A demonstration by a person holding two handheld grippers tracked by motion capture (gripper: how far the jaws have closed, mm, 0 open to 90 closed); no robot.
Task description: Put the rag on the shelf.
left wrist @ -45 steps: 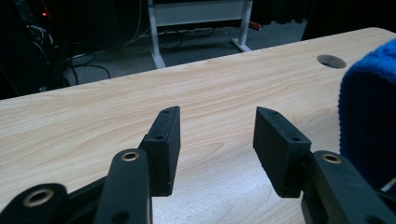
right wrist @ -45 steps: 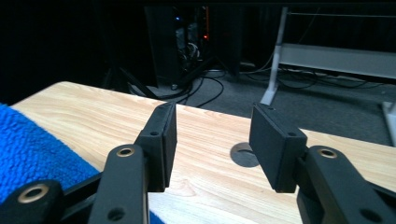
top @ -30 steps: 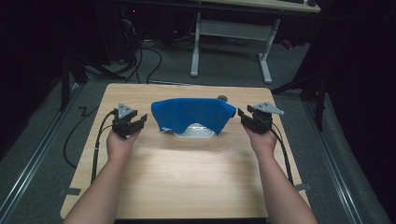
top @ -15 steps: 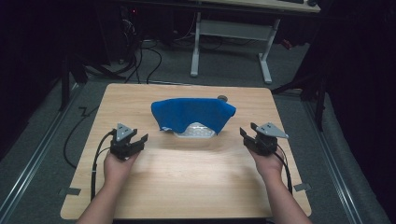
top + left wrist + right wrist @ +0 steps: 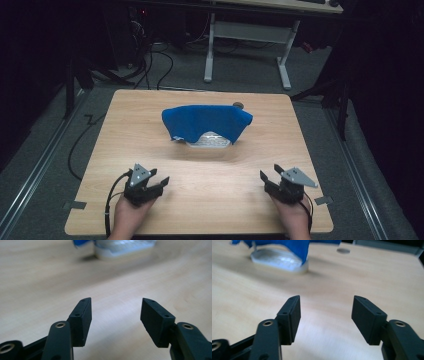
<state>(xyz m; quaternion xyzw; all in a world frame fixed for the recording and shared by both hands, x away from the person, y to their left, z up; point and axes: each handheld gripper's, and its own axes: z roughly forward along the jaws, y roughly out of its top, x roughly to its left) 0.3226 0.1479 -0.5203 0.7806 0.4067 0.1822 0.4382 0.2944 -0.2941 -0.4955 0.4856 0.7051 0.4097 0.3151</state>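
Basically, a blue cloth (image 5: 206,121) was draped over a clear ribbed plastic container (image 5: 210,141) mid-table, slightly toward the far edge, with a small dark round object (image 5: 238,105) on the wooden table (image 5: 125,115) just behind it. The cloth looked light, limp and easy to snag, so I'd pinch a hanging corner or side hem, not the top; the container under it looked thin, light and likely to slide or crush if squeezed. Left gripper (image 5: 156,182) and right gripper (image 5: 268,179) sat near the front edge, well apart from the cloth, jaws spread wide with nothing between them.
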